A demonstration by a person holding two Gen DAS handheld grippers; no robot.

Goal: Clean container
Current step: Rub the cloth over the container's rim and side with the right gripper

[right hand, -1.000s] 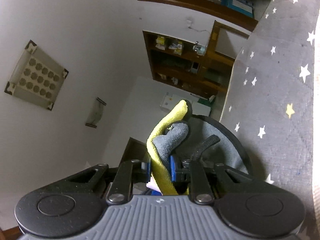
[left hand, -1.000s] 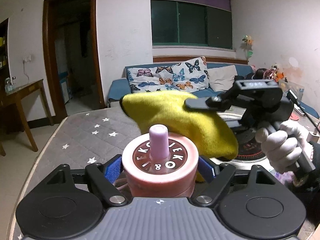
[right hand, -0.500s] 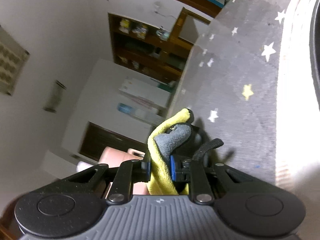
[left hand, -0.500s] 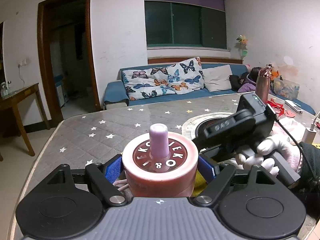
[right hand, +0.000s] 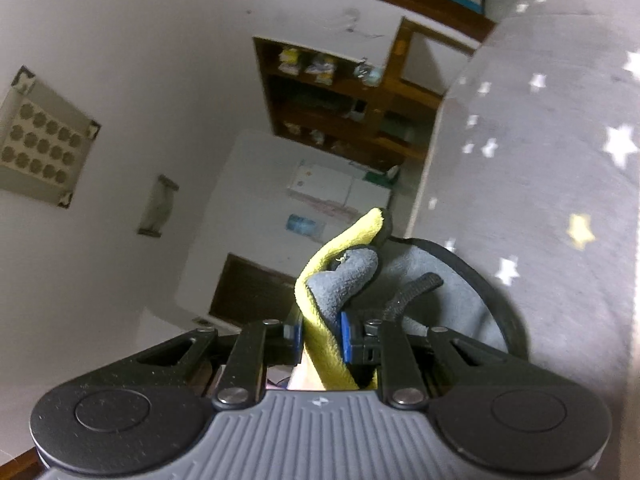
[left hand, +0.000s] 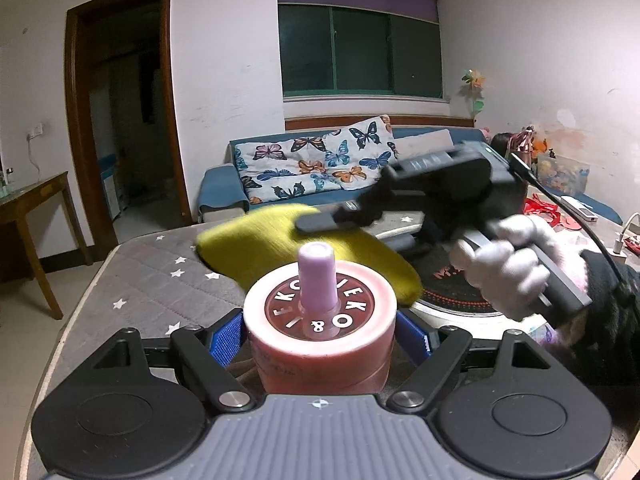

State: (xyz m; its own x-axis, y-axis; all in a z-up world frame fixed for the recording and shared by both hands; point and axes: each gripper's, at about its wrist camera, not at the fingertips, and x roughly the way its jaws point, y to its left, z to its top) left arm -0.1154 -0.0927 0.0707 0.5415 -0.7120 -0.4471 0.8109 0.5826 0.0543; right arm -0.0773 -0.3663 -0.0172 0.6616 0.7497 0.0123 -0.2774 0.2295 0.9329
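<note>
So the yellow cloth (left hand: 280, 240) is back up behind the container – half a second ago it was tucked low on the right side. The right tongs (right hand: 322, 338) are pinching that cloth hard – pads pressed together on the fold. The left tongs (left hand: 320, 338) clamp the pink container (left hand: 320, 344) by its sides, upright over the star-print bench (left hand: 160, 264), purple knob (left hand: 316, 272) pointing up. The cloth sits just beyond and right of the lid, slightly above it, so I'd guess the next wipe comes down across the top from the gloved right hand (left hand: 508, 268).
</note>
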